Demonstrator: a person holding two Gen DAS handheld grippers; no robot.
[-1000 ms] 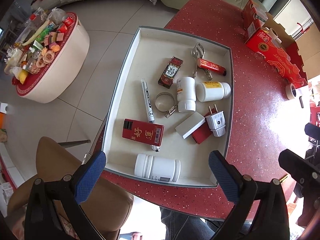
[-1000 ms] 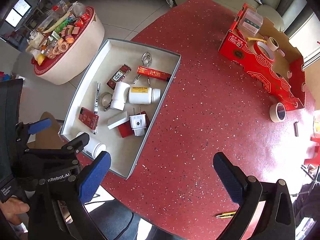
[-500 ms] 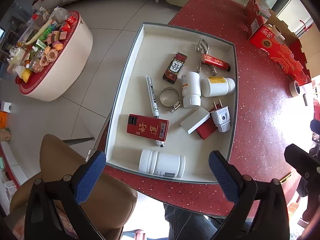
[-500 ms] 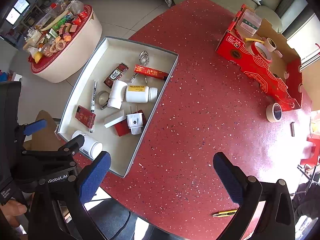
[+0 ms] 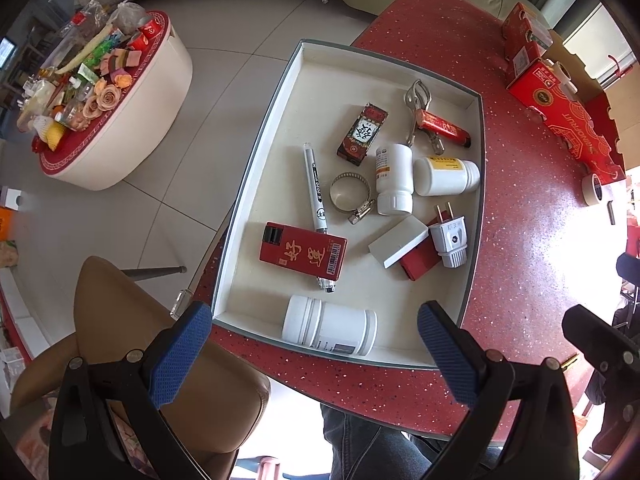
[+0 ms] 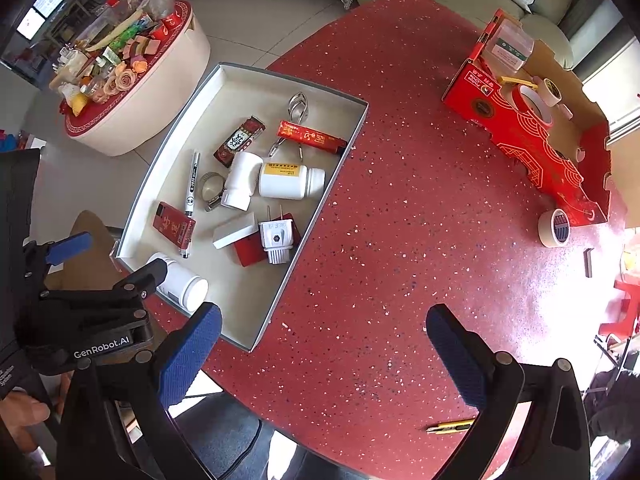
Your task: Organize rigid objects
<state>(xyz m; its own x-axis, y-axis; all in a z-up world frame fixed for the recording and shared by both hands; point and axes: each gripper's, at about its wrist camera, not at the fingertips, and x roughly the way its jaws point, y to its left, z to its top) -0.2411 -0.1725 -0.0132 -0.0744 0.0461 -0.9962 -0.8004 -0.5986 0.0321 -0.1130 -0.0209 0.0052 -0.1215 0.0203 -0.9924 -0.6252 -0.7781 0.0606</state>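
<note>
A shallow white tray [image 5: 256, 160] [image 6: 320, 208] lies on the red speckled table and holds several items. Among them are white bottles [image 5: 330, 330] [image 5: 394, 180] [image 5: 446, 176], a red box [image 5: 302, 250], a marker [image 5: 316, 188], a hose clamp [image 5: 352, 194], a white plug [image 5: 450, 240] and pliers [image 5: 416, 102]. My left gripper [image 5: 316, 354] hangs open above the tray's near edge, holding nothing. My right gripper [image 6: 324, 352] is open over bare table right of the tray, also holding nothing.
A red cardboard box [image 6: 532, 128] with tape rolls sits at the table's far right, a loose tape roll [image 6: 554, 226] beside it. A yellow utility knife [image 6: 450, 426] lies near the front edge. A brown chair [image 5: 132, 352] and a cluttered round stool [image 5: 100, 112] stand left.
Both grippers have drawn back and up a little, so the tray looks smaller and shifted slightly. Nothing in the tray has moved, and both grippers stay open.
</note>
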